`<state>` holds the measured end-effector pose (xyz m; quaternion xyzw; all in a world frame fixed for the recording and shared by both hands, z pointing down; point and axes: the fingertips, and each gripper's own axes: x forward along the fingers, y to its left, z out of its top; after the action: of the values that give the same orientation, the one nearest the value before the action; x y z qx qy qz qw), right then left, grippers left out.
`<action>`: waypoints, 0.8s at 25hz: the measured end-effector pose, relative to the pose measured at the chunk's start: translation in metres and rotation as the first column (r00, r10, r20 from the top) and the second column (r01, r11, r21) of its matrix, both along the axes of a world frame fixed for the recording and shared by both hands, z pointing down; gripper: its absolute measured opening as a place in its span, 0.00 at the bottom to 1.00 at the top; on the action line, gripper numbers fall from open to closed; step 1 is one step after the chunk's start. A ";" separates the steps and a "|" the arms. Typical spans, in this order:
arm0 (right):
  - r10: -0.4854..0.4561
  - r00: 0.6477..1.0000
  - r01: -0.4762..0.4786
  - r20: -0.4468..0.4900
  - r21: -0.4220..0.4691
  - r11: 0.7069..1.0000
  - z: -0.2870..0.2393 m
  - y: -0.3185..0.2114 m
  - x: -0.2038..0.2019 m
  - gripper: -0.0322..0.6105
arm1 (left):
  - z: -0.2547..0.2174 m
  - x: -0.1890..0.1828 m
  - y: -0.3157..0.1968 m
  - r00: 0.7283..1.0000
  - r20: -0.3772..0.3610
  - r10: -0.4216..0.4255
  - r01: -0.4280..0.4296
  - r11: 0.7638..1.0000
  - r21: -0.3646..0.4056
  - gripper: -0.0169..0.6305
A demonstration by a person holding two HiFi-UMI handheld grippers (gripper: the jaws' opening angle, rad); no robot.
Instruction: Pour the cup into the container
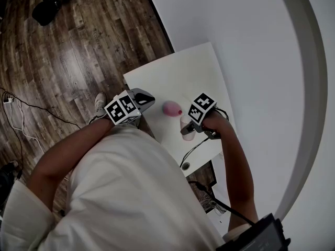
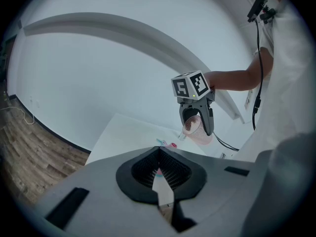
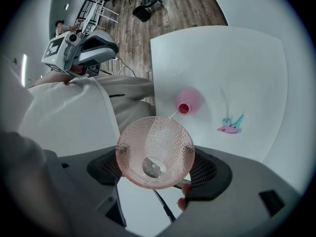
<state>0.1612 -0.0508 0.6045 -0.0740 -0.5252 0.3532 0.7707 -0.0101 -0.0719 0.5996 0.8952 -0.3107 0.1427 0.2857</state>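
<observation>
One pink dimpled cup (image 3: pixel 155 152) is pinched in the right tongs (image 3: pixel 155 168), mouth facing the camera. Pink container (image 3: pixel 189 101) sits on the worktop (image 3: pixel 237 68) just beyond those tongs. Left tongs (image 2: pixel 159 169) are pressed together, holding nothing.

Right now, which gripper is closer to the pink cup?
Right. The right gripper has its jaws shut around the pink cup, holding it above the table. The left gripper is off to the side, near the table's edge, holding nothing.
</observation>
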 end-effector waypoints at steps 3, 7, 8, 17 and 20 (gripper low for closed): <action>0.001 1.000 -0.001 -0.002 -0.003 1.000 0.000 0.000 0.000 0.65 | 0.000 0.000 0.000 1.000 -0.002 0.000 0.000 1.000 0.000 0.04; 0.000 1.000 0.000 -0.003 -0.008 1.000 0.000 0.001 0.000 0.65 | 0.000 0.000 0.000 1.000 0.001 -0.002 0.002 1.000 0.004 0.04; 0.000 1.000 -0.001 -0.003 -0.009 1.000 0.000 0.001 0.000 0.65 | -0.001 -0.001 -0.001 1.000 0.002 -0.004 0.004 1.000 0.009 0.04; 0.000 1.000 0.000 -0.017 -0.025 1.000 0.000 0.003 0.000 0.65 | -0.004 -0.002 -0.002 1.000 0.003 -0.008 0.008 1.000 0.022 0.04; -0.001 1.000 0.001 -0.019 -0.029 1.000 0.002 0.004 0.000 0.65 | -0.003 -0.002 -0.001 1.000 0.004 -0.007 0.007 1.000 0.021 0.04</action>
<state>0.1616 -0.0471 0.6062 -0.0819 -0.5126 0.3611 0.7747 -0.0119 -0.0727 0.5962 0.8969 -0.3159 0.1403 0.2760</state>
